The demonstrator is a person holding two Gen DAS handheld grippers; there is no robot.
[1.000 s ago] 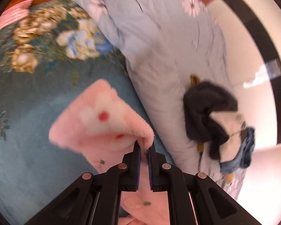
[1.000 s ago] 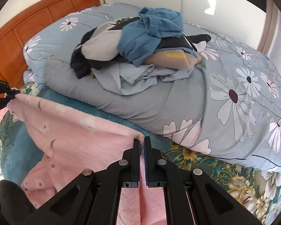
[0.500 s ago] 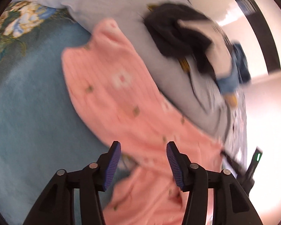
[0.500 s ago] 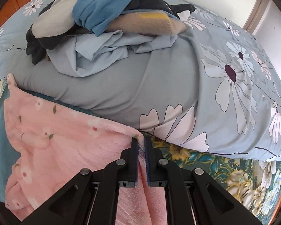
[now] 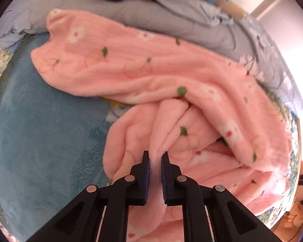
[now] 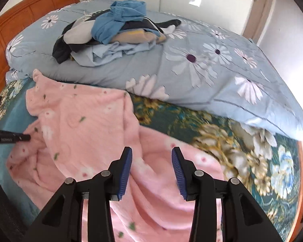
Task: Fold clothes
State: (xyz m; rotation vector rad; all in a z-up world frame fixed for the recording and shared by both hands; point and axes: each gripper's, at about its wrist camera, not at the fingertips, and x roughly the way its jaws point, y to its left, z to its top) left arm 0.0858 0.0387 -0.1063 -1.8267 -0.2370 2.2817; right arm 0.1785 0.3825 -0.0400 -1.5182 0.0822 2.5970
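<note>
1. Now the left hand-held gripper [image 5: 155, 159], at the bottom centre of the left wrist view, is nearly closed, with a narrow ridge of the pink garment [image 5: 151, 74] pinched between its blue pads [image 5: 147, 173].
2. That pinched fold rises from the jaws toward the middle of the frame, where it meets a rolled edge of the same fleece.
3. Around it the garment lies in loose heaps across the centre and right of the frame, one long flap reaching to the upper left.
4. Left of the garment is the teal bedspread [image 5: 40, 133].
5. Along the top of the frame runs the grey-blue duvet [image 5: 171, 16], touching the garment's far edge.
6. The right hand-held gripper [image 6: 151, 155], at the bottom centre of the right wrist view, stands wide open and holds nothing.
7. Its pads [image 6: 124, 173] hang just above the pink garment [image 6: 80, 121], which fills the lower left and centre of that frame.
8. A black tip of the left tool [image 6: 10, 138] shows at the left edge, against the garment.
9. Right of the garment lies the flowered part of the bedspread [image 6: 242, 151].
10. Above it the duvet [image 6: 202, 64] crosses the frame, with a clothes pile [image 6: 115, 32] on top at upper centre.
11. A wooden headboard [image 6: 20, 16] stands at the upper left.
</note>
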